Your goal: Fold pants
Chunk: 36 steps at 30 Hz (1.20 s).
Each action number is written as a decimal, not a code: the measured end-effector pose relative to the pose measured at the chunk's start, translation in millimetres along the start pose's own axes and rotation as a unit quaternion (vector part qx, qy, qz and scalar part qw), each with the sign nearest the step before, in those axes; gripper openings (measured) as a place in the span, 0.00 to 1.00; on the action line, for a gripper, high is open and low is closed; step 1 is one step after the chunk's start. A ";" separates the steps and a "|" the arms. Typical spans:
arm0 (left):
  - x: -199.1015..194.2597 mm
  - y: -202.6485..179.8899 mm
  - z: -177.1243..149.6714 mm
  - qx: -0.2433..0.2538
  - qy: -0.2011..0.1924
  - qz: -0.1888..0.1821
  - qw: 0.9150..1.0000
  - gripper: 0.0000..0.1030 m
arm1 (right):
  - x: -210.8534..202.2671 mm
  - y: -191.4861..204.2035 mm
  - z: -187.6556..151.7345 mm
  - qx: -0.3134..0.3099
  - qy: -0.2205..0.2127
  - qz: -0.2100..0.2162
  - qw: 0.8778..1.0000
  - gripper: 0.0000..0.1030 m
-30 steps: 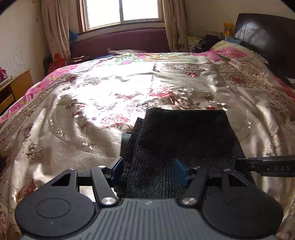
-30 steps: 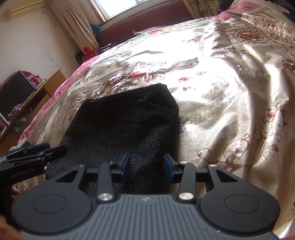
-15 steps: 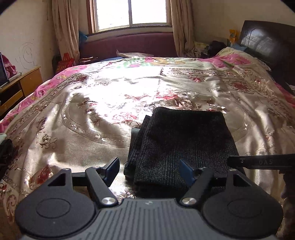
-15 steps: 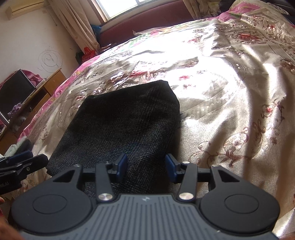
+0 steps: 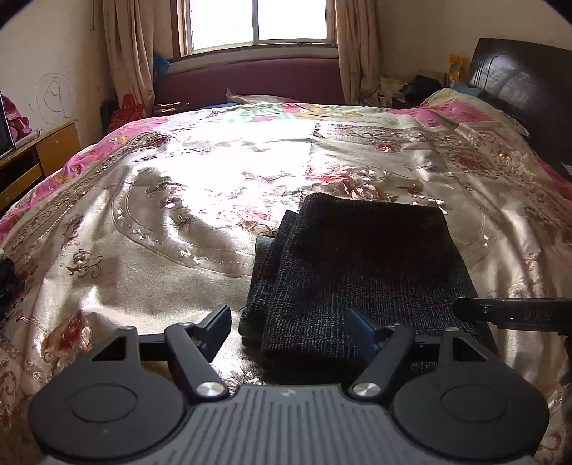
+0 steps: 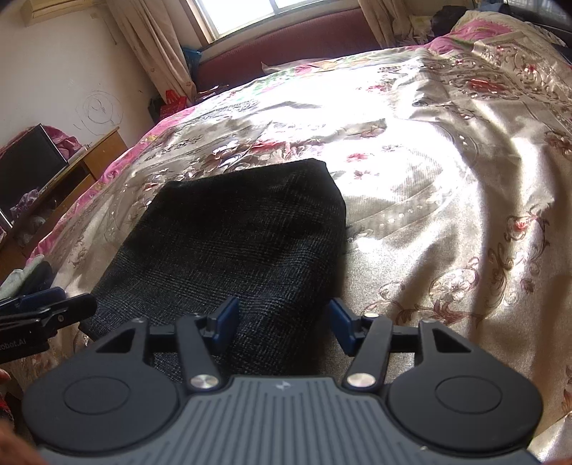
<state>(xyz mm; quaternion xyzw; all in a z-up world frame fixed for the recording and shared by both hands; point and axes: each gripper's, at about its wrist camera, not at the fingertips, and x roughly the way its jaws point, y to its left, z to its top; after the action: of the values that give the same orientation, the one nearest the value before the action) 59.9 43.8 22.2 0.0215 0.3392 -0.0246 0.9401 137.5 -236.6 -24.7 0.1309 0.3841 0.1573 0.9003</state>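
- the pants, dark and folded into a thick rectangle, lie on the floral bedspread, right of centre in the left wrist view and centre-left in the right wrist view.
- left gripper at the lower centre of its frame: jaws wide apart, nothing gripped, straddling the near left corner of the fabric.
- right gripper at the lower centre of its frame: jaws have just been opening, now a middling gap over the near right edge of the fabric, pads not pressing it.

I'm in a home bedroom: a bed with floral cover, dark headboard far right, curtained window.
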 end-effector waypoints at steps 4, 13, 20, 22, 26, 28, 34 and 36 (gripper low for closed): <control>6.2 -6.7 1.9 0.010 0.003 -0.002 1.000 0.83 | 2.0 -10.7 1.8 0.029 0.009 0.016 0.999 0.58; 19.8 -11.6 14.6 0.031 0.001 -0.007 0.999 0.83 | 4.2 -14.9 2.1 0.036 0.010 0.026 0.999 0.59; 33.7 -10.8 16.2 0.036 0.012 -0.011 0.999 0.84 | 8.0 -17.2 4.8 0.043 0.011 0.033 0.998 0.59; 35.8 -13.2 15.8 0.040 0.012 -0.011 0.999 0.84 | 8.4 -16.6 4.7 0.040 0.010 0.033 0.999 0.59; 40.8 -17.3 15.5 0.046 0.015 -0.011 0.999 0.84 | 9.6 -17.2 3.4 0.042 0.011 0.033 0.999 0.60; 42.8 -17.6 15.7 0.046 0.017 -0.011 0.999 0.84 | 9.7 -17.4 3.1 0.043 0.011 0.035 0.998 0.60; 46.4 -16.9 17.3 0.048 0.015 -0.012 0.999 0.84 | 14.1 -20.1 4.4 0.047 0.014 0.040 0.998 0.61; 48.0 -14.8 17.7 0.047 0.015 -0.013 0.999 0.84 | 14.8 -20.1 4.9 0.046 0.014 0.040 0.998 0.61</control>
<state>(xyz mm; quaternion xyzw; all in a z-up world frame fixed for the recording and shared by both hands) 107.1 26.5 4.7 0.0621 0.3519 -0.0521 0.9325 154.5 -249.9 -38.2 0.1855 0.3975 0.1774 0.8810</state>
